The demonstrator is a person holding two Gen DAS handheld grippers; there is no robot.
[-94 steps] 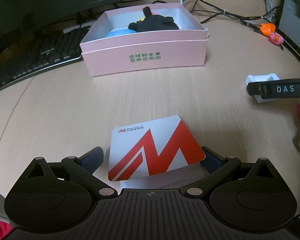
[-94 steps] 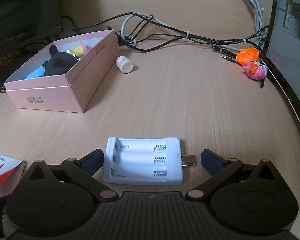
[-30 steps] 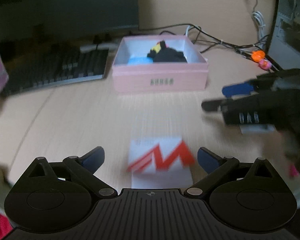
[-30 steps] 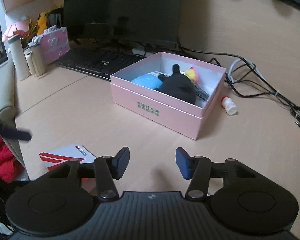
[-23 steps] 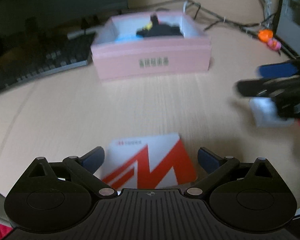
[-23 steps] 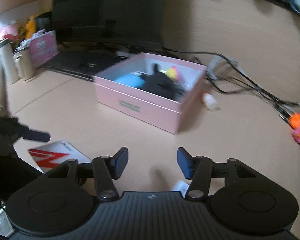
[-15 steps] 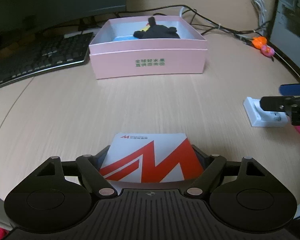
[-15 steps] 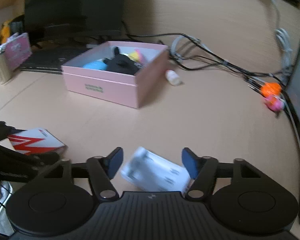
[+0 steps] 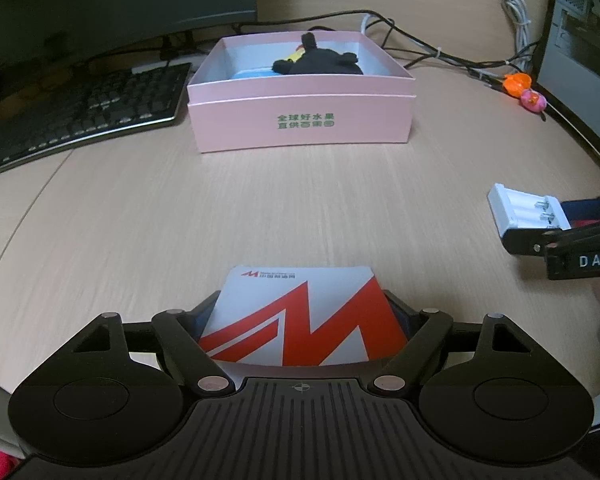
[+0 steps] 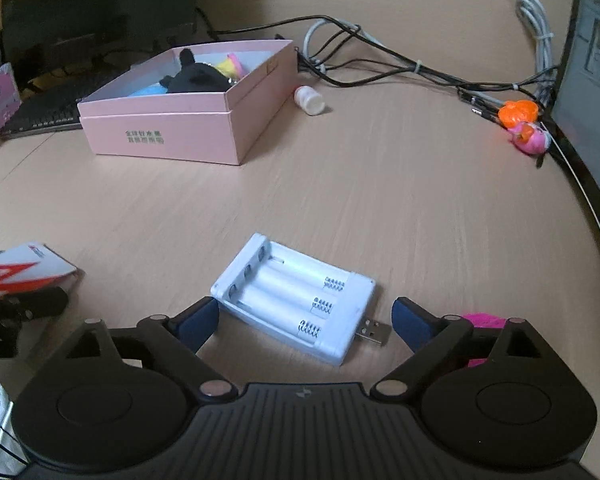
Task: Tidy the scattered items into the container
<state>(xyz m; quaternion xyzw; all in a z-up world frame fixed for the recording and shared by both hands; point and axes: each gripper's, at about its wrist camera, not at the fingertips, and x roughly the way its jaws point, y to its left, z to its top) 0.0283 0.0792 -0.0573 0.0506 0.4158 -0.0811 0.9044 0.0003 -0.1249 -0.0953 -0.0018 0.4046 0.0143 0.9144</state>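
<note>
My left gripper point(image 9: 303, 314) is shut on a white packet with a red zigzag point(image 9: 296, 292); both fingers press its sides low on the desk. That packet shows at the left edge of the right wrist view point(image 10: 20, 272). A white battery charger with a USB plug point(image 10: 296, 300) lies askew between the blue pads of my right gripper point(image 10: 306, 316). Those jaws are opening and neither pad touches it. The pink box point(image 9: 300, 120) stands further back, holding a black plush toy point(image 9: 320, 65) and blue and yellow items.
A black keyboard point(image 9: 80, 108) lies left of the box, under a dark monitor. Cables point(image 10: 380, 64) and a small white bottle point(image 10: 310, 100) lie behind the box. Orange and pink toys point(image 10: 522, 124) sit by a computer case point(image 9: 588, 20) at the right.
My left gripper sank a little and its fingers closed onto the packet. My right gripper swung right and down over the charger, and its jaws widened around it.
</note>
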